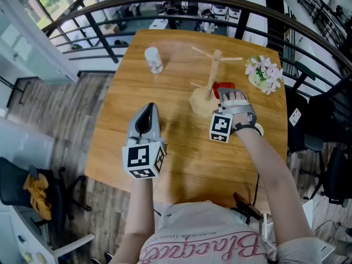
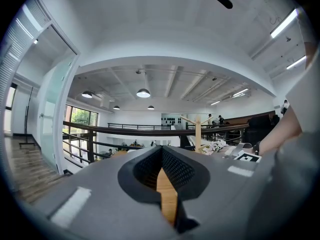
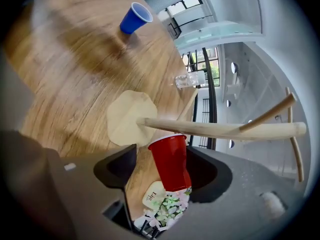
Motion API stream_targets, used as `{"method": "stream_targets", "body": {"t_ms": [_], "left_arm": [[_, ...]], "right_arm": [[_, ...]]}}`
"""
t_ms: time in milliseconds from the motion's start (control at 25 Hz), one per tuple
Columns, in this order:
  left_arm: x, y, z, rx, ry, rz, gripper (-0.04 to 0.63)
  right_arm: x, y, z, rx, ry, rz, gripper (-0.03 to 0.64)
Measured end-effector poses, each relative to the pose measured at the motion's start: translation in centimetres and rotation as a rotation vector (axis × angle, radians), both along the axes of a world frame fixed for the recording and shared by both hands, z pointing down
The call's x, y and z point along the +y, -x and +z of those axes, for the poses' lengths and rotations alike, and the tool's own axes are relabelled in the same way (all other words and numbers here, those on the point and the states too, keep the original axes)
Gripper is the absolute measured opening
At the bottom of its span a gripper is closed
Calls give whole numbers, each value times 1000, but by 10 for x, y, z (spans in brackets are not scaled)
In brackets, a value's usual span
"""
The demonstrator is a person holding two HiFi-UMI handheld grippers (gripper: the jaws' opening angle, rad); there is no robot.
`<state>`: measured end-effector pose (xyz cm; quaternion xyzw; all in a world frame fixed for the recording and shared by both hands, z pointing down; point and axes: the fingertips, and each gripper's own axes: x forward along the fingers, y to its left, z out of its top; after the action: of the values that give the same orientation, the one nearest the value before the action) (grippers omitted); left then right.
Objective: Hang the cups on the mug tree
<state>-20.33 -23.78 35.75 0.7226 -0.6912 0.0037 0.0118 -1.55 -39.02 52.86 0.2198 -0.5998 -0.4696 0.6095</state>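
Right tongs (image 3: 163,180) wide around red cup (image 3: 169,159)

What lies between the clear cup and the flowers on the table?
The mug tree stands between the clear cup and the flowers; the head view shows it.

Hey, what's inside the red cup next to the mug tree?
Its inside is not visible. The red cup has its mouth turned toward the post of the mug tree, so only its outer wall shows; whether a peg sits inside cannot be told.
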Motion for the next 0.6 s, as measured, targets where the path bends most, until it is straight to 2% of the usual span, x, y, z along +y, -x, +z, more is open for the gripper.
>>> {"method": "stream_targets", "body": {"t_ms": [600], "left_arm": [[17,-31,-27,-28,-56,75,12]], "right_arm": [[44,-3,-42,-332,7,71,307]]}}
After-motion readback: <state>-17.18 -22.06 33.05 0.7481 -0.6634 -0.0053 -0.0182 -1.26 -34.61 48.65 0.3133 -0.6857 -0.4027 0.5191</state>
